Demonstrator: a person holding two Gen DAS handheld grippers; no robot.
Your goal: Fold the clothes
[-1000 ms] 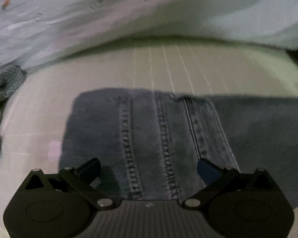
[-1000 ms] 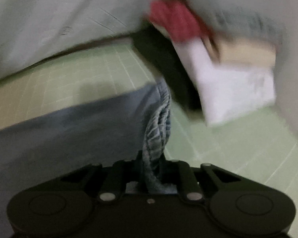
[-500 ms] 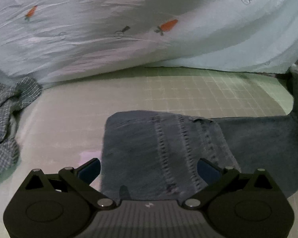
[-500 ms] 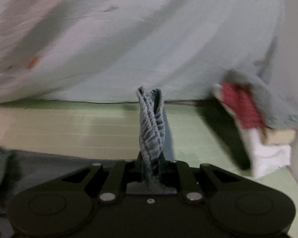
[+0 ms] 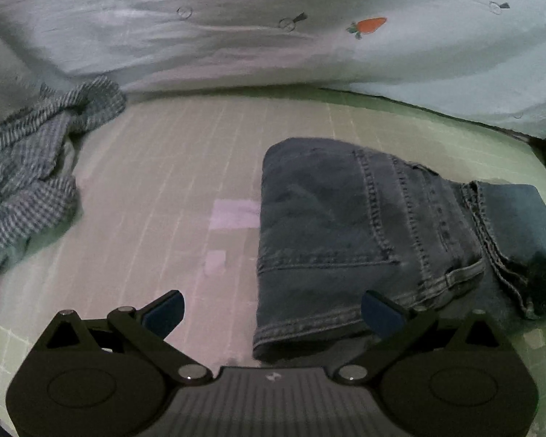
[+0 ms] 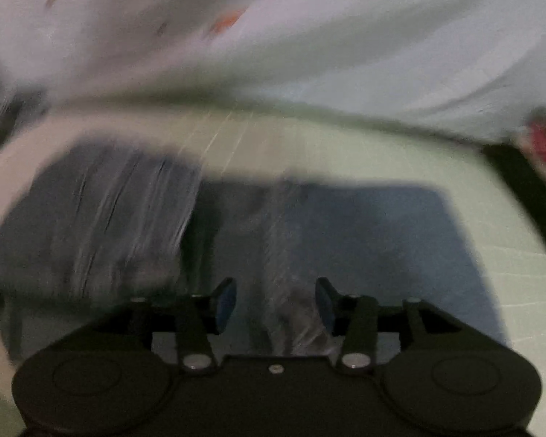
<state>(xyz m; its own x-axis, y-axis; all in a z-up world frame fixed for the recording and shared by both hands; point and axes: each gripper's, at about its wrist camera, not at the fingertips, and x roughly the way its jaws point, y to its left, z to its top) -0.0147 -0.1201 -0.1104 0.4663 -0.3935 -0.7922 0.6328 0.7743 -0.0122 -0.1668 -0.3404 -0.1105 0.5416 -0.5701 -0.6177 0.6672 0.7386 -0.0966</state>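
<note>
Dark blue jeans [image 5: 364, 225] lie folded on the pale green gridded mat [image 5: 171, 182], waistband and back pocket facing up, a leg hem laid over the right side. My left gripper [image 5: 273, 309] hangs open just in front of the jeans' near left corner, nothing between its fingers. The right wrist view is motion-blurred: the jeans [image 6: 364, 233] fill its middle, and my right gripper [image 6: 276, 304] stands open over them, a strip of denim lying loose between its blue pads [image 6: 225, 304].
A crumpled checked garment [image 5: 32, 167] lies at the mat's left. A white quilt with carrot prints [image 5: 273, 29] bulges along the back. Red and dark items [image 6: 542, 153] sit at the far right edge of the right wrist view.
My right gripper has opened and let go of the jeans hem, now laid on the folded jeans. My left gripper pulled back and left, so the jeans sit further right in view.
</note>
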